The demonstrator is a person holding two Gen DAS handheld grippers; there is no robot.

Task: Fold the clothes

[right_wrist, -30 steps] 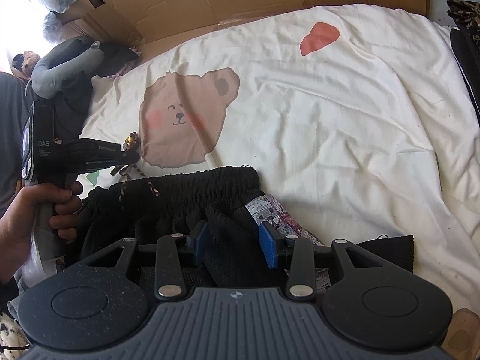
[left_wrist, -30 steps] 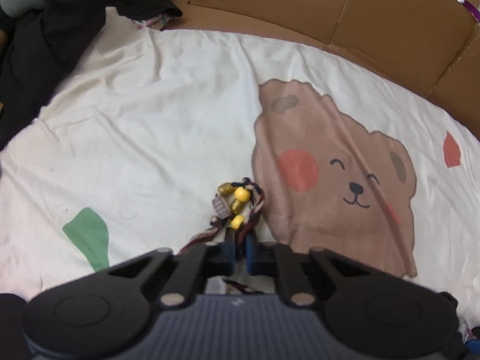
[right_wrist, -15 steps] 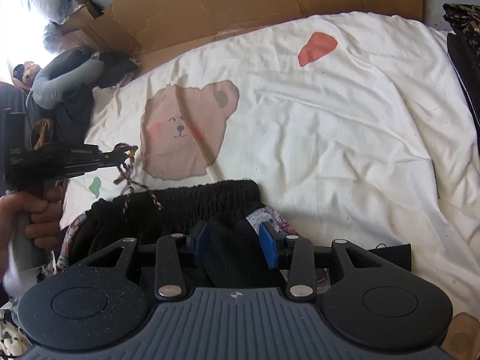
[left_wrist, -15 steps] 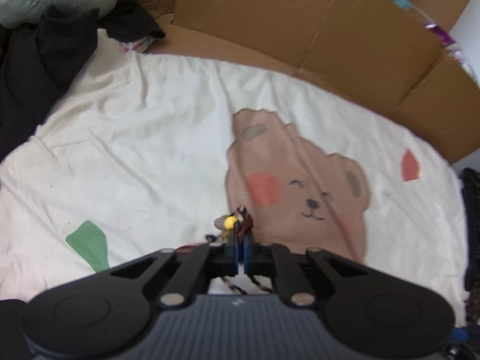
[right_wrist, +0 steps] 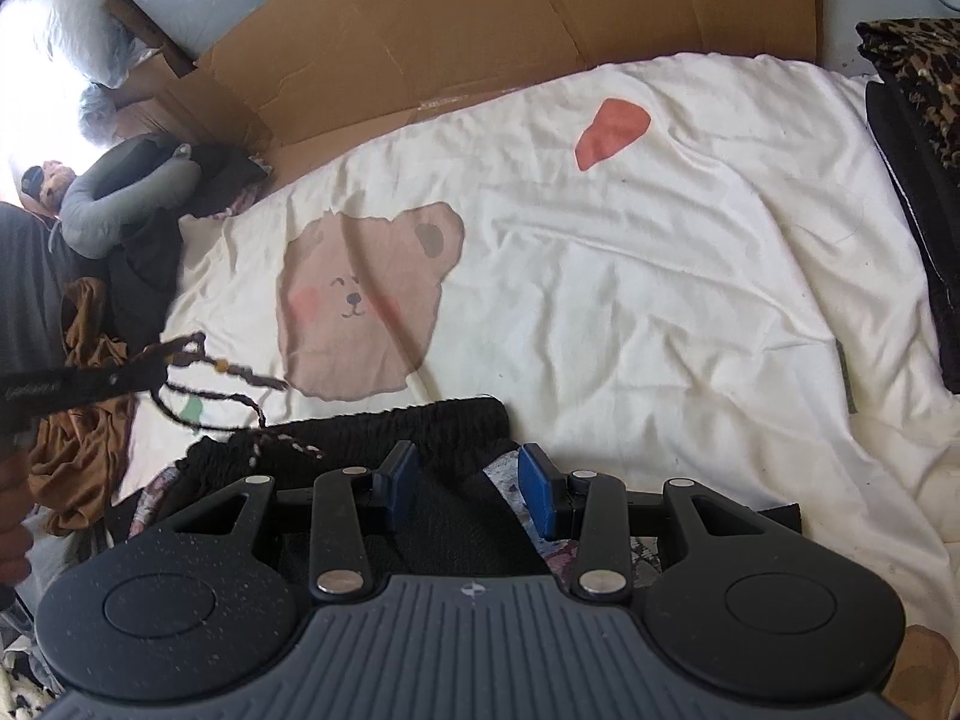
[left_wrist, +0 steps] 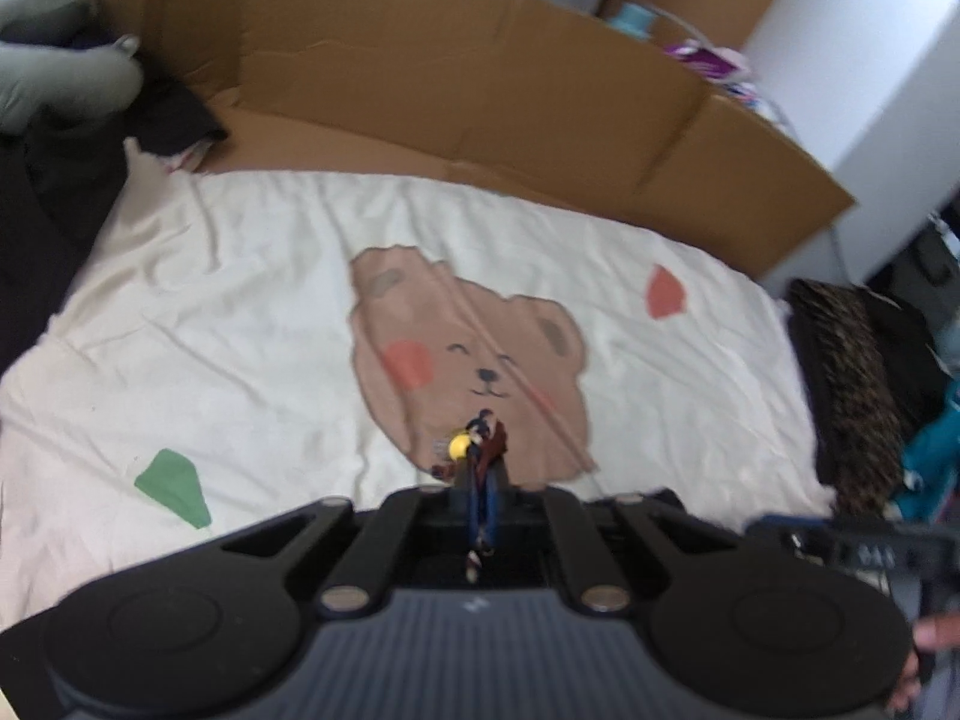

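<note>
bed (right_wrist: 690,312): cream sheet, bear print, wrinkled
near edge: black garment (right_wrist: 384,432), elastic waistband, lying on sheet
left edge: dark clothes pile (left_wrist: 48,204), grey pillow (right_wrist: 120,204)
right edge: leopard-print fabric (right_wrist: 924,66)
far edge: flattened cardboard (left_wrist: 480,78)

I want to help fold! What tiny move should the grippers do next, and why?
Probably lower the right gripper and close it on the black waistband. Its jaws stand open just above the cloth, while the left gripper is shut on the beaded drawstring, held off the bed.

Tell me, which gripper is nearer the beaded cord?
Left. The left gripper is shut on the beaded cord; the right gripper sits open over the black garment, off to the side.
</note>
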